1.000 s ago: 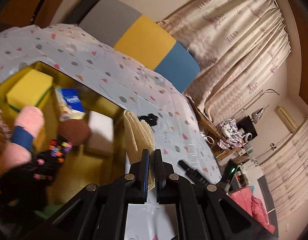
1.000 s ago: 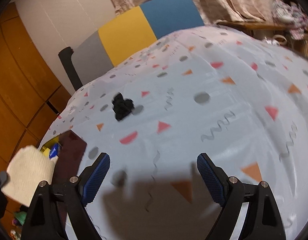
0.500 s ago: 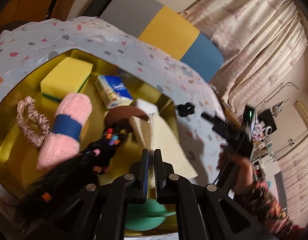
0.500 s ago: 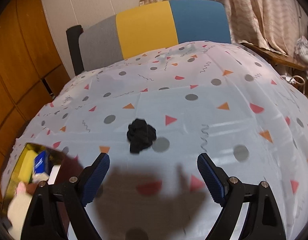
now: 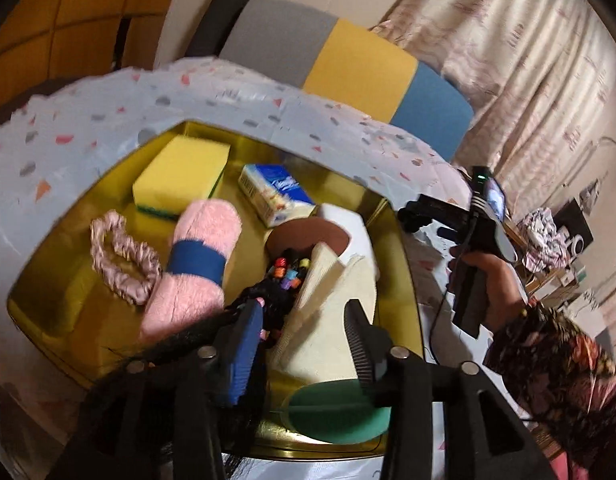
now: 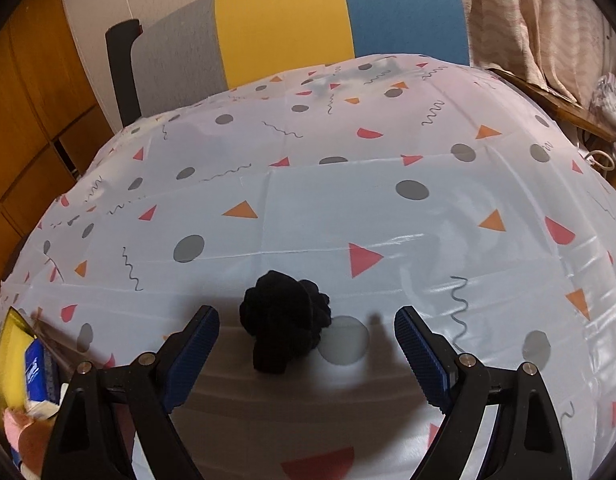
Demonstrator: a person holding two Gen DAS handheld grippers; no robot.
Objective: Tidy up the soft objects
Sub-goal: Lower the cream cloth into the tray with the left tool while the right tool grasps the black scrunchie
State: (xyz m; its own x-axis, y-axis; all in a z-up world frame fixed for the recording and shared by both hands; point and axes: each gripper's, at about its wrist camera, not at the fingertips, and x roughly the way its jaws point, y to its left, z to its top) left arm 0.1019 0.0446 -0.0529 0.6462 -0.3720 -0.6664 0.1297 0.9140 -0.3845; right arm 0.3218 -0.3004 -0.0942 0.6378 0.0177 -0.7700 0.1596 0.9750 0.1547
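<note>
In the left wrist view my left gripper (image 5: 304,316) is open above a gold tray (image 5: 406,280). A cream cloth (image 5: 336,320) lies between its fingers in the tray, leaning on a brown pad (image 5: 308,236). The tray also holds a yellow sponge (image 5: 180,172), a pink yarn roll (image 5: 196,264), a pink scrunchie (image 5: 120,256), a tissue pack (image 5: 276,192), a black beaded hairpiece (image 5: 268,300) and a green pad (image 5: 340,412). In the right wrist view my right gripper (image 6: 306,332) is open, with a black scrunchie (image 6: 286,320) on the tablecloth between its fingers.
A patterned white tablecloth (image 6: 328,200) covers the table. A grey, yellow and blue chair back (image 6: 292,16) stands behind it. The tray's corner (image 6: 8,360) shows at the lower left of the right wrist view. Curtains (image 5: 528,60) hang at the right.
My left gripper has opened and let go of the cream cloth, which now lies in the tray. My right gripper has moved closer to the black scrunchie, now between its fingers.
</note>
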